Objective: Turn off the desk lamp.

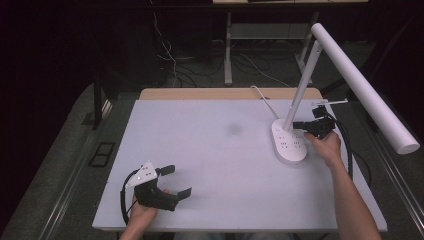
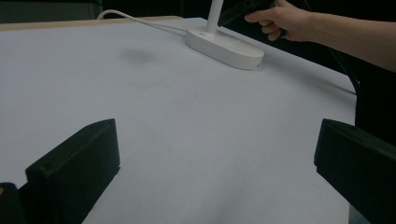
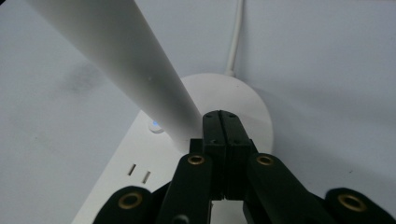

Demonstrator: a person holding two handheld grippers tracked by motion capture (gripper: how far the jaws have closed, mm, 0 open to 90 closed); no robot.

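White tabletop (image 1: 215, 165), dark room around it, lit evenly enough to work.

Near end first: left gripper (image 1: 176, 181) sits low at the near-left edge, jaws wide apart, nothing between them. From its own view I see bare table ahead of the jaws, and the lamp base (image 2: 224, 46) far up and to the right of them. Well apart. Not the arm for this.

Far end: right gripper (image 1: 298, 125) has its jaws pressed together, nothing clamped. In the right gripper view the closed tips (image 3: 222, 122) sit just beside the foot of the lamp stem (image 3: 116, 60), over the rounded end of the base (image 3: 252, 107). Stem rises up and to the left from the jaws, so its long axis leans away across my line of approach. Can't tell if the tips touch the stem or base.

Small lit button (image 3: 154, 126) lies on the base just left of the tips, on the other side of the stem's foot. Socket slots (image 3: 139, 172) sit nearer me, lower left.

My read: right hand is by far the nearer, and the move is a closed-tip press. Button is left of the jaws with the stem in between, so I'd need to come round the stem, not through it.

Cord (image 3: 236, 37) runs straight away beyond the base.
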